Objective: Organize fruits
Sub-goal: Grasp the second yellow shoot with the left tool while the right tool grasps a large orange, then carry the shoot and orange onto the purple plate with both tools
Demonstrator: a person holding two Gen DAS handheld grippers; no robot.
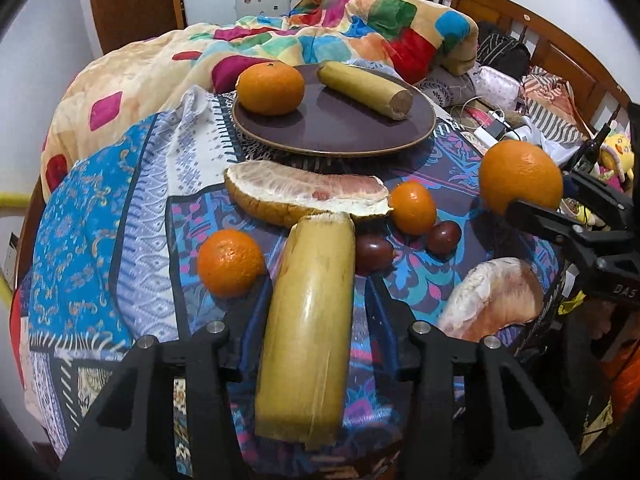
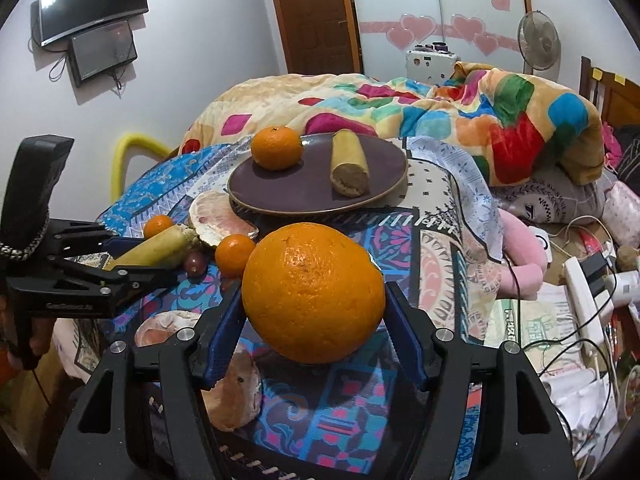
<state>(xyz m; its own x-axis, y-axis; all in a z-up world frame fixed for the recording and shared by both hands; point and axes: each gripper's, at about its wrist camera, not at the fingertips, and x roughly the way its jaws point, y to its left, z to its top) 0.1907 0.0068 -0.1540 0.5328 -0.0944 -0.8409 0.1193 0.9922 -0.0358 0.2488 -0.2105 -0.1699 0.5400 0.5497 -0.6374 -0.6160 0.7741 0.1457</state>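
**Ana:** Left tool [image 1: 312,312] first: what has it got?

**Ben:** It is closed on the cut yellow piece [image 1: 310,320], gripped lengthwise along the fingers so the piece sits steady between the pads, with its ragged end toward the plate. The right tool [image 2: 314,316] is clamped on the large orange [image 2: 314,292], one blue pad on each flank; the grip is wide only because the fruit is wide.

**Ana:** Are both off the bed?

**Ben:** It looks so, though the underside of the yellow piece is hidden.

**Ana:** And past the tools?

**Ben:** Loose on the patterned cloth [image 1: 420,272]: a peel fragment [image 1: 496,300] by the near right edge, a small orange [image 1: 230,262] on the left, two dark plums [image 1: 442,236], another small orange [image 1: 412,208], then a pomelo segment [image 1: 304,196] lying just in front of the plate.

**Ana:** The plate itself?

**Ben:** The brown plate [image 1: 336,136] carries a mandarin [image 1: 270,88] at its left rim and a second yellow piece [image 1: 366,88] across the far side. Its near half is bare, which is likely where both held fruits belong.
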